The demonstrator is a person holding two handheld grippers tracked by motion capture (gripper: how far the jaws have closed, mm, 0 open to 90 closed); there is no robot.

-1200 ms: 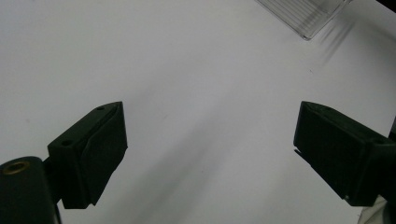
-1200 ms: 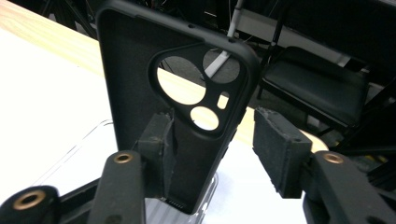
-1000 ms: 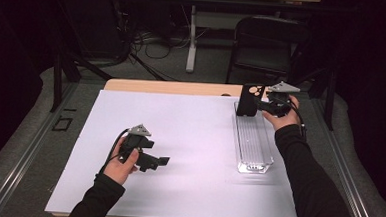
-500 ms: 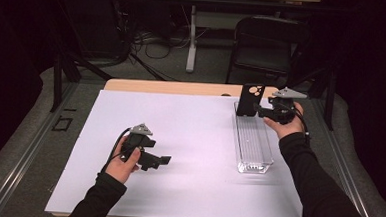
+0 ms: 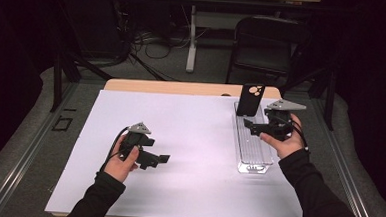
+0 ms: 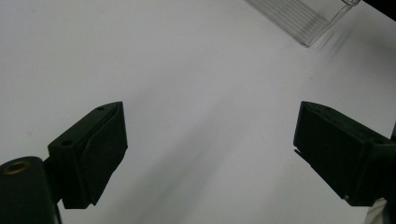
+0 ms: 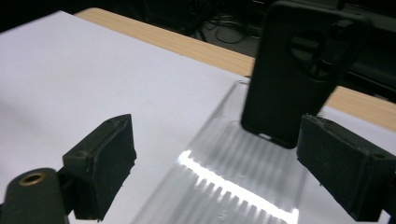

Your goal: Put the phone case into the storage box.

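A black phone case (image 5: 250,99) (image 7: 294,79) stands upright in the far end of a clear slotted rack (image 5: 253,147) (image 7: 224,186) on the right of the white sheet. My right gripper (image 5: 247,125) (image 7: 215,158) hovers over the rack just nearer than the case and apart from it. Its jaws have just been opening and hold nothing. My left gripper (image 5: 158,160) (image 6: 210,144) rests low over the sheet at the left, open and empty. From there, a corner of the rack (image 6: 303,18) shows far ahead.
The white sheet (image 5: 189,138) covers most of a wooden table (image 5: 182,88). A black chair (image 5: 264,47) and a table leg (image 5: 190,38) with floor cables stand beyond the far edge. Metal rails run along both sides of the table.
The right gripper let go of the phone case, opened wide and drew back toward the person. The case stays upright in the rack. The left gripper has not moved.
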